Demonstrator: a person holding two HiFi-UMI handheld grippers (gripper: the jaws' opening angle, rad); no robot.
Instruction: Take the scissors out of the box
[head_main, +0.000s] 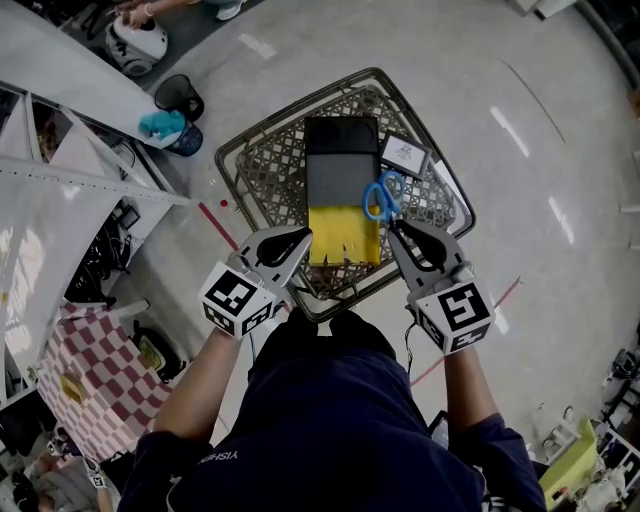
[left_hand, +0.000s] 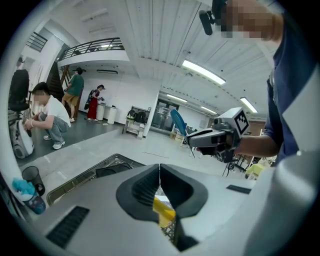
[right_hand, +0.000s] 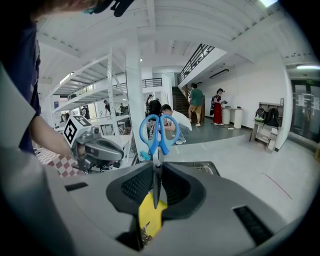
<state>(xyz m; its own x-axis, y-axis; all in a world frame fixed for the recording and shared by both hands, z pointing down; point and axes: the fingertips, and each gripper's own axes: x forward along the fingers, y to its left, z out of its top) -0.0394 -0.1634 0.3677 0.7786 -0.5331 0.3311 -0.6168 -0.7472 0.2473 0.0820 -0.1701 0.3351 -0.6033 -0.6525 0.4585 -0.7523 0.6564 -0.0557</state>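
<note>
In the head view my right gripper (head_main: 393, 226) is shut on the blades of the blue-handled scissors (head_main: 382, 197), which hang over the right side of a black and yellow box (head_main: 342, 160). The box lies in a wire basket (head_main: 236, 152) on the floor. In the right gripper view the scissors (right_hand: 158, 131) stand upright, blades pinched between the jaws of the right gripper (right_hand: 156, 169), handles above them. My left gripper (head_main: 304, 236) hovers over the box's yellow end, shut with nothing in it. In the left gripper view the left gripper (left_hand: 160, 172) has its pads together.
A small framed card (head_main: 404, 153) lies in the basket beside the box. White shelving (head_main: 60, 190), a checked cloth (head_main: 85, 370) and a black cup (head_main: 180, 96) stand to the left. Several people (right_hand: 175, 120) are in the background.
</note>
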